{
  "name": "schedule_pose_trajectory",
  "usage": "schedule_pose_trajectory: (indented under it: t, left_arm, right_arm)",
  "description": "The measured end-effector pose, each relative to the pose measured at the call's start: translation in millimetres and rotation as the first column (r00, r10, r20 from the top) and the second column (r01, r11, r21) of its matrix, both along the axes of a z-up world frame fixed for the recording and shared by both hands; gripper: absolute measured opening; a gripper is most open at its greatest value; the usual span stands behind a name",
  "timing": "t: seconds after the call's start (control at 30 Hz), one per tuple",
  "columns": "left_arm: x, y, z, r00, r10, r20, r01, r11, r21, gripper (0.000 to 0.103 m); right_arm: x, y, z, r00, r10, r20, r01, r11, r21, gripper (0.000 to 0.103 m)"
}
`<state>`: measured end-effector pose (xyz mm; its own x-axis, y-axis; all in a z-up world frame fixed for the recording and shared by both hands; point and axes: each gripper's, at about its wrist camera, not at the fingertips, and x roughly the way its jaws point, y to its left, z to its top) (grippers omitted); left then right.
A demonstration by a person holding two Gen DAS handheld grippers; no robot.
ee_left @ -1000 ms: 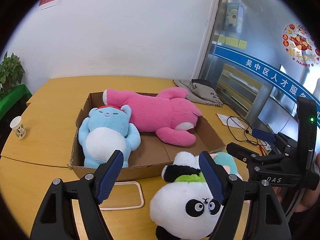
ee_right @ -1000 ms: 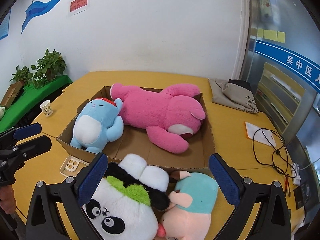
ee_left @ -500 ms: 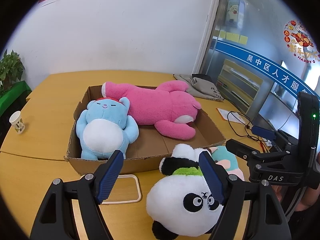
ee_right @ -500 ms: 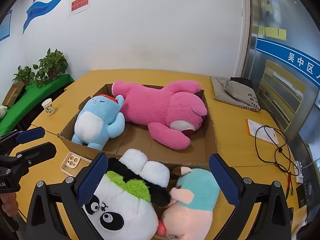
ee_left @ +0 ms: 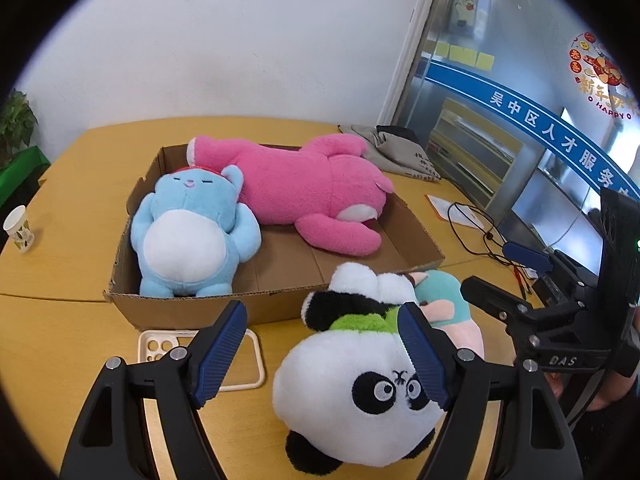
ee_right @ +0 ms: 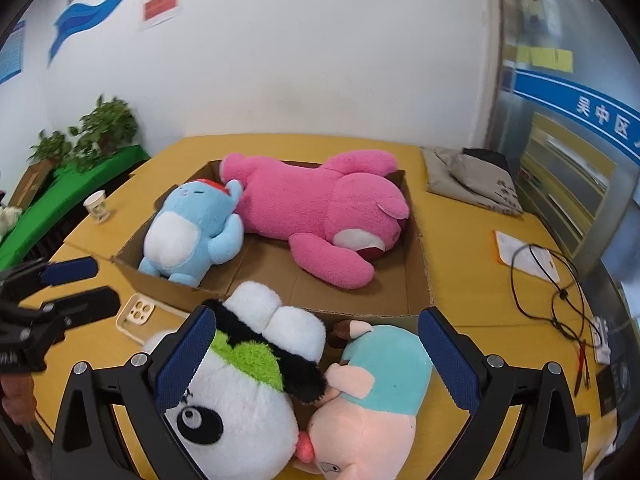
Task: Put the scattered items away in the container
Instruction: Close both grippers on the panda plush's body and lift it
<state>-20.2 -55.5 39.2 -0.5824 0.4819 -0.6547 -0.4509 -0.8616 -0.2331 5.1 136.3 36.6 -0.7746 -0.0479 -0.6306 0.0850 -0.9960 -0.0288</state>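
Panda plush (ee_left: 352,396): lower body cut by bottom edge in right wrist view; right side masked by left gripper (ee_left: 322,354) finger.
Pig plush (ee_right: 372,412): mostly hidden behind panda in left wrist view; snout cropped at bottom edge in right wrist view.
Phone case (ee_left: 244,364): partly covered by left finger.
Paper cup (ee_left: 18,229): print too small to read.
Wall notice (ee_right: 161,7): text blurred.

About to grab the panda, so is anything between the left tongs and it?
Nothing visible. The open left tongs sit just over the panda plush, with only a phone case lying to its left on the table.
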Motion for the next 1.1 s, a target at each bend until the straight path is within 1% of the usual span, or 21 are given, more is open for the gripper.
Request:
schedule_pose_trajectory:
  t: [0.07,0.17,0.23,0.3,0.4,0.47,0.6,0.67,0.77,0.87,0.97,1.07,1.1]
  left_arm:
    - [-2.4,-0.6,-5.4,1.000,-0.007,0.018,0.007,1.000,0.002,0.078]
    - [-5.3,1.2,-13.3,0.998,-0.035,0.053,0.034,0.999,0.025,0.078]
    - [-7.8,4.1,-19.4,0.995,-0.066,0.072,0.063,0.997,0.037,0.078]
    - [-8.4,6.5,-24.5,0.994,-0.072,0.084,0.069,0.997,0.034,0.078]
    - [-9.7,6.2,-31.7,0.991,-0.088,0.100,0.084,0.995,0.046,0.078]
    - [-14.4,3.3,-41.7,0.986,-0.096,0.133,0.088,0.994,0.061,0.078]
    - [-22.7,2.6,-64.0,0.977,-0.109,0.185,0.104,0.994,0.039,0.078]
    - [-25.5,1.9,-73.9,0.974,-0.117,0.194,0.112,0.993,0.035,0.078]
    - [-31.7,-4.2,-85.1,0.969,-0.144,0.203,0.128,0.988,0.091,0.078]
    - [-39.3,-8.4,-99.0,0.953,-0.192,0.234,0.159,0.976,0.151,0.078]
    - [-46.9,-17.8,-113.3,0.927,-0.241,0.286,0.169,0.953,0.253,0.078]
    - [-50.8,-23.7,-123.5,0.904,-0.281,0.322,0.173,0.930,0.324,0.078]
    - [-50.8,-25.0,-125.7,0.901,-0.287,0.326,0.173,0.925,0.337,0.078]
  right_arm:
    - [7.4,1.1,-4.1,0.998,0.055,-0.010,-0.055,0.998,0.019,0.103]
    - [17.7,-2.4,-13.7,0.990,0.138,-0.007,-0.137,0.989,0.047,0.103]
    - [23.5,-8.2,-21.3,0.978,0.209,0.006,-0.209,0.978,0.024,0.103]
    - [27.6,-15.9,-28.2,0.963,0.269,0.008,-0.268,0.963,-0.021,0.103]
    - [29.1,-26.7,-40.8,0.943,0.331,0.033,-0.328,0.941,-0.084,0.103]
    - [27.9,-35.8,-54.7,0.935,0.349,0.069,-0.343,0.936,-0.082,0.103]
    - [21.3,-45.4,-83.7,0.932,0.333,0.146,-0.327,0.943,-0.064,0.103]
    - [17.8,-44.3,-92.0,0.924,0.346,0.163,-0.331,0.937,-0.113,0.103]
    - [12.4,-41.3,-99.5,0.922,0.347,0.173,-0.320,0.932,-0.168,0.103]
    - [3.6,-39.2,-109.4,0.912,0.352,0.210,-0.300,0.922,-0.243,0.103]
    - [1.7,-43.7,-112.5,0.908,0.361,0.214,-0.311,0.921,-0.236,0.103]
    - [2.6,-49.7,-112.7,0.909,0.356,0.216,-0.311,0.926,-0.216,0.103]
    - [3.4,-52.2,-112.6,0.909,0.355,0.217,-0.314,0.927,-0.203,0.103]
